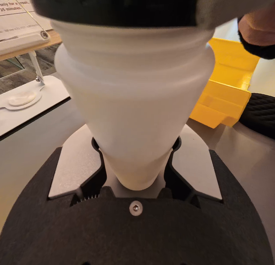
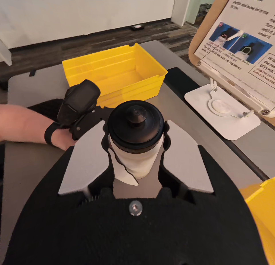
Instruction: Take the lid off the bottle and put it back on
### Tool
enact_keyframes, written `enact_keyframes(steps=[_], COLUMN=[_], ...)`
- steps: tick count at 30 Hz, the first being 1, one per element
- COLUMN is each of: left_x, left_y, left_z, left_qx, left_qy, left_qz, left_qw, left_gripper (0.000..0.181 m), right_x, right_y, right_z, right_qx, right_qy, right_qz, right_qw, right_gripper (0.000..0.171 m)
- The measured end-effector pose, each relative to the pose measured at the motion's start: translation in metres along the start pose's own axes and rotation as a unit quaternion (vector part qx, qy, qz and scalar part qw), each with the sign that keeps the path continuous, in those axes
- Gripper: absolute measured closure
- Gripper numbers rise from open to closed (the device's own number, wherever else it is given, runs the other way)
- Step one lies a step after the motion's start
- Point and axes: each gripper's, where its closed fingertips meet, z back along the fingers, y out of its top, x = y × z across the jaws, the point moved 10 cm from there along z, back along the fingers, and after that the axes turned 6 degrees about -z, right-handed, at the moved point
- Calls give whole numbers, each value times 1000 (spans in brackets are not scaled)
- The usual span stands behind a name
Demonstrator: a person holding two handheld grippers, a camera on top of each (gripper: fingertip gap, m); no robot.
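- Your left gripper (image 1: 136, 140), black and two-fingered, is clamped on the lower body of the white translucent plastic bottle (image 1: 134, 97); both fingers (image 1: 97, 156) press against its sides.
- The bottle stands upright on the grey table (image 2: 183, 112), with its black round screw lid (image 2: 136, 122) sitting on the neck.
- Only the left wrist view shows the bottle's threaded neck below the lid (image 1: 113, 6); it is blurred, so you cannot tell whether the lid is seated fully.
- Only the right wrist view shows the lid's top, with its black spout in the middle.
- Your right gripper (image 2: 135, 127) flanks the lid, a fingertip on either side at the rim. Whether they press the lid or stand just clear of it cannot be told.
- That same view shows your left hand (image 2: 28, 124) holding the left gripper (image 2: 89, 116) from the left side.
- The yellow rectangular plastic bin (image 2: 119, 73) sits behind the bottle; what shows of its inside holds nothing.
- A second yellow bin's corner (image 2: 261, 201) shows at the right edge; its contents are out of sight.
- A white stand (image 2: 223, 109) holding a printed instruction sheet (image 2: 241, 39) sits to the right.
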Motion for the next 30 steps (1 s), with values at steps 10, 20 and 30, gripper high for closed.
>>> enact_keyframes(steps=[10,20,30], left_x=[-1,3,-1], left_y=[-1,1,1], left_z=[-3,-2,-1], left_qx=[23,-1,-1], left_qy=[-71,-48,-65], left_qz=[-15,-12,4], left_qw=[997,999,998], left_gripper=[83,83,83], right_x=[30,23,8], right_y=[-2,-6,-3], right_z=[23,6,3], right_qx=[26,12,-4], right_qy=[113,139,60], right_qz=[101,57,61], right_qw=[988,989,996], right_gripper=[85,100,96])
